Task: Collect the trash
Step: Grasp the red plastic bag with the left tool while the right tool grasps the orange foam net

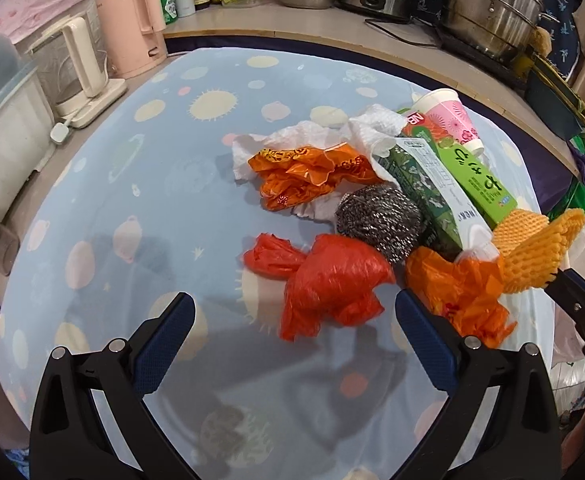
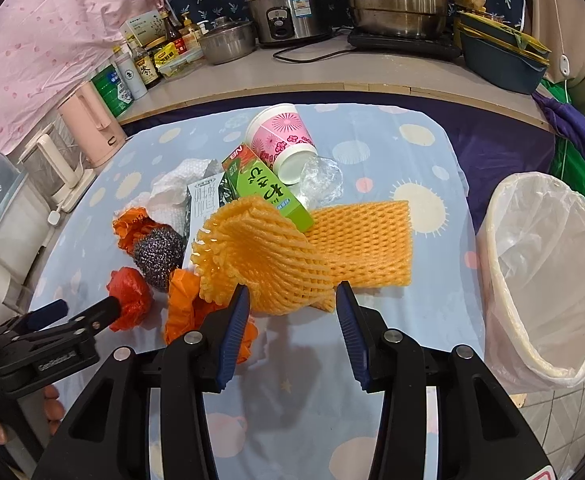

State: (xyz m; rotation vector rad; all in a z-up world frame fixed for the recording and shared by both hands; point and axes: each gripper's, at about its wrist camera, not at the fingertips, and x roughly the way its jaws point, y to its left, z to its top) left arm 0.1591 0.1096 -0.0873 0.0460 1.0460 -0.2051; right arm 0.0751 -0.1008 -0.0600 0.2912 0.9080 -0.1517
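With both jaws spread and nothing held, the soft orange foam net, lying on the bench just past the right gripper, could be squashed, let slip and dropped short of the white-lined bin at the right.

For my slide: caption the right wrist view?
Open right gripper reaches for orange foam net beside lined bin.
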